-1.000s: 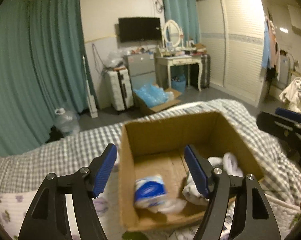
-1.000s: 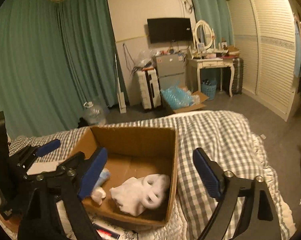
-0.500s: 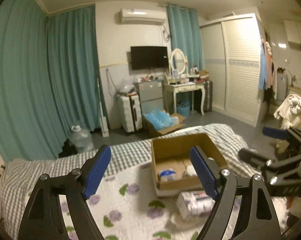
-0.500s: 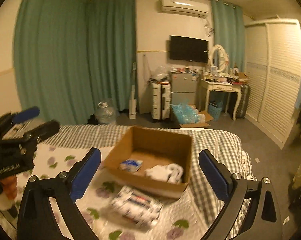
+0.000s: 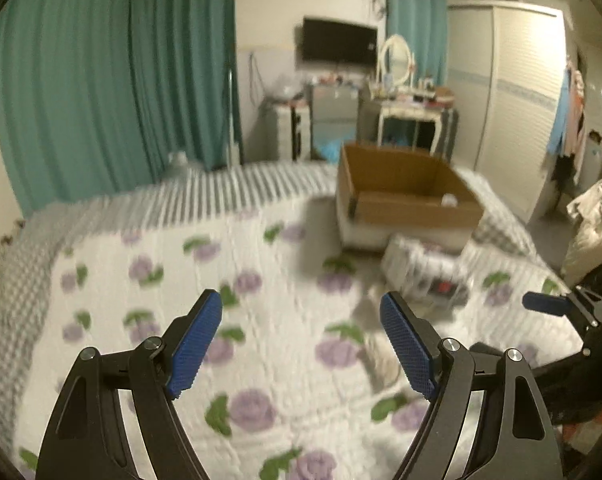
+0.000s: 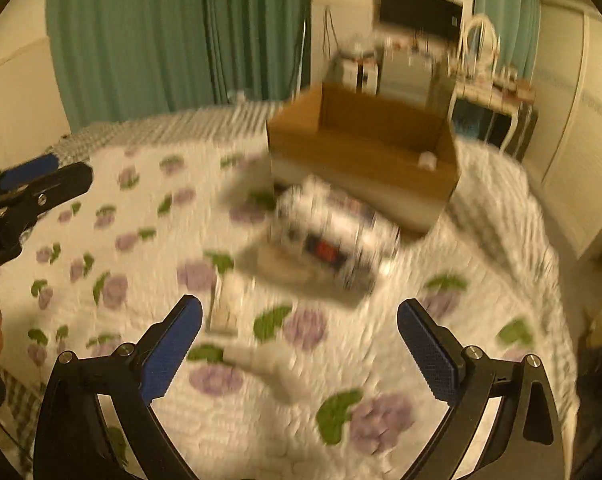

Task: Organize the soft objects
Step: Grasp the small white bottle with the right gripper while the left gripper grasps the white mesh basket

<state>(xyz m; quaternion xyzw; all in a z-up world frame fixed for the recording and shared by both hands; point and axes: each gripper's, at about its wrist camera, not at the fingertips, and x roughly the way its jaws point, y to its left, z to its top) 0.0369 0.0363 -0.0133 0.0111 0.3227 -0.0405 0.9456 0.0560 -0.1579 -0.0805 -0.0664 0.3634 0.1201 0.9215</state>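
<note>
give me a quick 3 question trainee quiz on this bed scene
1. True or false: both grippers' jaws are open and hold nothing.
2. The plastic-wrapped pack lies: A) inside the cardboard box B) on the floral quilt in front of the box C) in the right gripper.
3. Fill in: a small pale item lies on the quilt just ahead of the ____ gripper.

Key: 1 true; 2 B; 3 right. The left gripper is open too.

The left gripper (image 5: pixel 301 344) is wide open – nothing in it. The right gripper (image 6: pixel 299 354) is wide open too – holding nothing.
</note>
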